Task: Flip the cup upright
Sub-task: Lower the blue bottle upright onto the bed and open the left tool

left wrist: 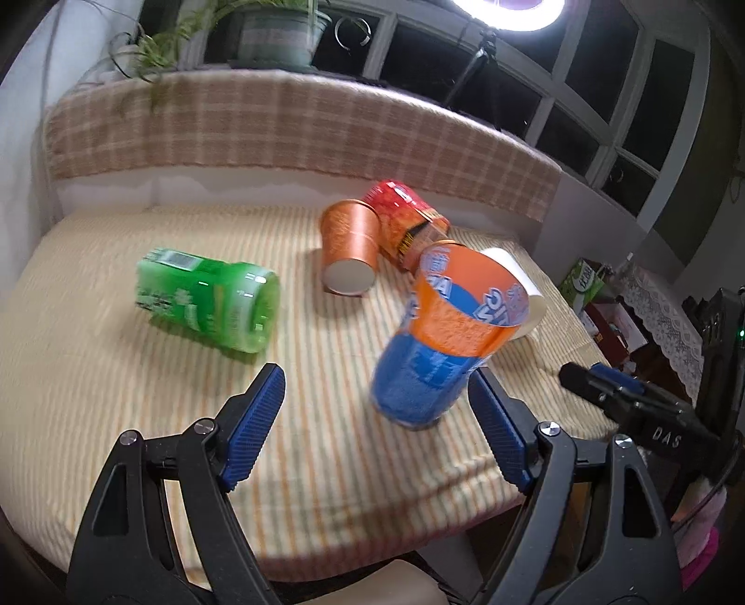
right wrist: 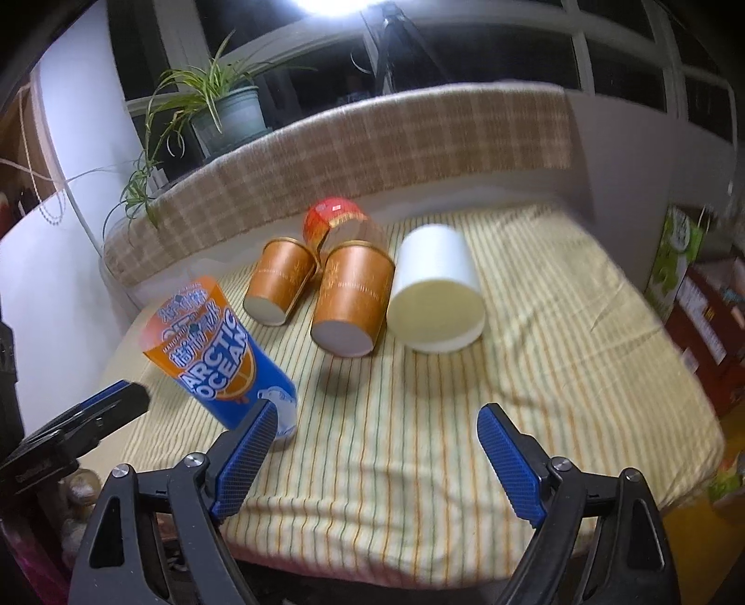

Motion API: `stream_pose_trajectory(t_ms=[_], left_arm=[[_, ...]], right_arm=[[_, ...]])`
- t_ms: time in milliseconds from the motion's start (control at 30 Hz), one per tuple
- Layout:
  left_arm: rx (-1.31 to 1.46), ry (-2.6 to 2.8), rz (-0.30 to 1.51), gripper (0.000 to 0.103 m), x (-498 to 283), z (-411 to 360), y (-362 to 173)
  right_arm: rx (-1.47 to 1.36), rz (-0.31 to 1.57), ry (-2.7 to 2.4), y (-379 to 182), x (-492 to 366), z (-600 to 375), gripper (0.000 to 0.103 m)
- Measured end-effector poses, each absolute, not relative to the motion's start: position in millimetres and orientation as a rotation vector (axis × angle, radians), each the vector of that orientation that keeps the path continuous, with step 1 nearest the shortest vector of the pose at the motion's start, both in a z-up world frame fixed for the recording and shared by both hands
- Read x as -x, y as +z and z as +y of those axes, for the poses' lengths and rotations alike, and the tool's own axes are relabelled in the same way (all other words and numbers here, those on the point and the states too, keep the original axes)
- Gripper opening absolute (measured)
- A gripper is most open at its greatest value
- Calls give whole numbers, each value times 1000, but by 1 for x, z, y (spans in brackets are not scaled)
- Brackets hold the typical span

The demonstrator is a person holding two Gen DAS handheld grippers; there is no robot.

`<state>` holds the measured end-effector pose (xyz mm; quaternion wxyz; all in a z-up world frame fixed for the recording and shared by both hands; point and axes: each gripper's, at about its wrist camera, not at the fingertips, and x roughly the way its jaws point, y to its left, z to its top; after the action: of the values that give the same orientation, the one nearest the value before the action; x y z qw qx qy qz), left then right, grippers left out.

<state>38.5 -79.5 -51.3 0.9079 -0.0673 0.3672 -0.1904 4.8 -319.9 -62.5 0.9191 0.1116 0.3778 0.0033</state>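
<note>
A striped yellow cloth-covered tabletop (right wrist: 535, 326) is being lit by a bright ring lamp (left wrist: 510, 14) before dark paned windows (left wrist: 586, 74).

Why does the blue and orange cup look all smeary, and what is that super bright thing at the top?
Left wrist view: the blue and orange cup and green cup are motion-blurred; a ring light glares white. Right wrist view: the same light blows out, and the far edges smear.

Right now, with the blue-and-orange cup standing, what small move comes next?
Probably shift the open right gripper forward toward the nearer brown paper cup, which lies on its side, base facing the camera. The blue-and-orange cup already stands, mouth up, slightly tilted.
</note>
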Motion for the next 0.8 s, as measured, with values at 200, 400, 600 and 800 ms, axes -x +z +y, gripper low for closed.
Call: stream_pose_trajectory(t_ms=[200,400,600,800], left_arm=[[94,-266,606,84,-18,-58,-30],[72,-152,430,102,5,-39,-7],[54,-96,362,102,12,-32,1],[50,-80,374,103,13,-30,-2]], right_arm=[[-153,705,-29,-45,-1,-310,95],[-80,621,-65,-29,3,-298,101],[-4,551,-98,-19,6,-282,103],[33,529,-106,-18,7,-273,103]])
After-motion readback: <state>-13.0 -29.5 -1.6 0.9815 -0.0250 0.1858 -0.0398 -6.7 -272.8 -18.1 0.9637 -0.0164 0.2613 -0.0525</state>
